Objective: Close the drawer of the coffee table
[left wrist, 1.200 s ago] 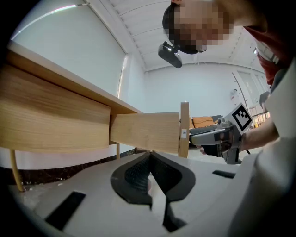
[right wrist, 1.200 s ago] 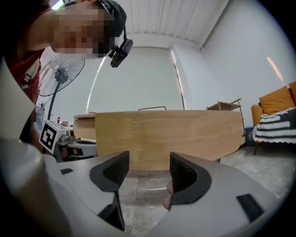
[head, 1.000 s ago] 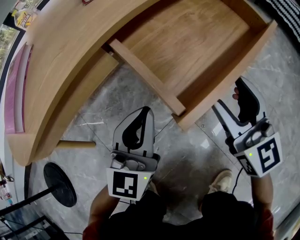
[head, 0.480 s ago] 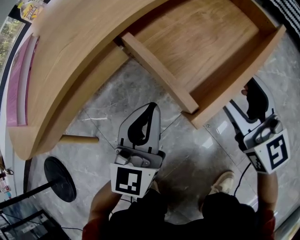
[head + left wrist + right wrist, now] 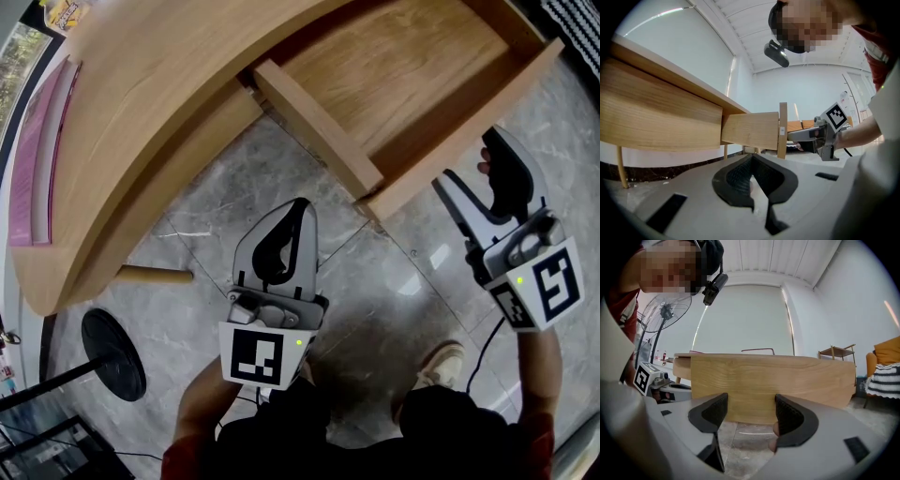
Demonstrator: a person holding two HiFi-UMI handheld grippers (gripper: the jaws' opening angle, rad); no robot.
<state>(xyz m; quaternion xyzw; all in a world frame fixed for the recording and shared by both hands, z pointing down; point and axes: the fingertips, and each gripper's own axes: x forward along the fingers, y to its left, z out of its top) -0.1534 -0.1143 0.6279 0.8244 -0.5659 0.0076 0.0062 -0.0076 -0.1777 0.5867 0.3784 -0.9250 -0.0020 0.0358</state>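
Head view: drawer (image 5: 403, 66) pulled out of coffee table (image 5: 141, 122); left gripper (image 5: 299, 204) near its corner, right gripper (image 5: 469, 157) beside its front.
Left gripper view: jaws closed, tips meeting, empty.
Right gripper view: jaws wide, just been opening, nothing between; drawer close ahead.

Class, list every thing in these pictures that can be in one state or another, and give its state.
drawer: open, pulled out of the coffee table; the inside that shows is bare.
left gripper: jaws together, nothing between them.
right gripper: jaws apart, they have just been opening; nothing between them, facing the drawer.
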